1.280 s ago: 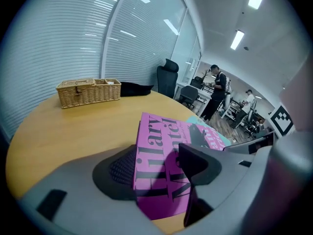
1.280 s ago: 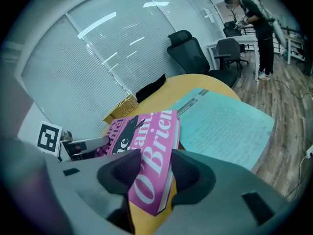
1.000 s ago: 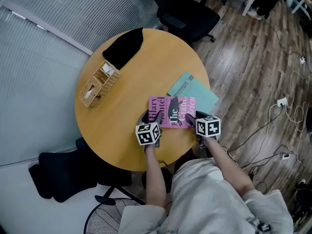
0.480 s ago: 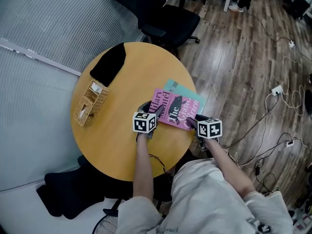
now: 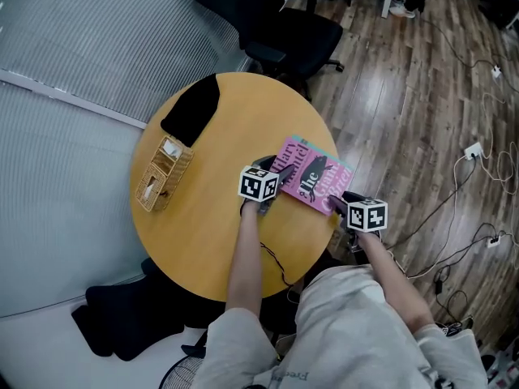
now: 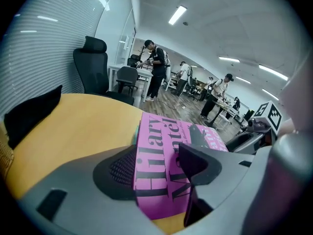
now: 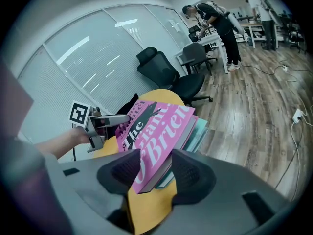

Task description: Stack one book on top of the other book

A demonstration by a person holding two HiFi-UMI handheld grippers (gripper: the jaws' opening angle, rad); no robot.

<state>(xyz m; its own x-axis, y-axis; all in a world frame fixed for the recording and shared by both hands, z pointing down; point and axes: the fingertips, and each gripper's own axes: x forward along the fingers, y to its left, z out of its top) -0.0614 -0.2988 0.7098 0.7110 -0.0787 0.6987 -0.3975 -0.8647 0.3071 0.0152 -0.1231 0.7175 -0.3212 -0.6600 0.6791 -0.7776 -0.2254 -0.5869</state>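
Basket [image 5: 156, 178]: wicker, at the worktop's left edge, well apart from the books; no part in the job.
Cloth [image 5: 191, 109]: black, lying on the far-left rim, beyond the basket.
Worktop [image 5: 203, 233]: round and wooden, bare across the middle and the near side.
Left tongs [image 5: 272, 173]: clamped on the pink book's near left corner, one pad under it and the other over the cover, set fairly wide.
Pink book [image 5: 315, 177]: held between both tongs at the worktop's right side, cover up, directly over the teal book. Near edge tilted up a little in the right gripper view. Whether the far edge rests on the teal book, cannot tell.
Teal book [image 7: 194, 133]: flat on the worktop by the right rim, nearly all hidden beneath the pink one, only a strip of edge showing.
Right tongs [image 5: 345, 203]: closed on the pink book's near right corner, pads on cover and underside, narrower than the left.
Step in hand: placing — pink book over the teal book, not yet let go.
Next move: lower the near edge until flat and square the corners to the teal book. Then open both tongs together and draw back toward the body without dragging the cover.
Watch for: right rim close by — a push outward could slide both books off.
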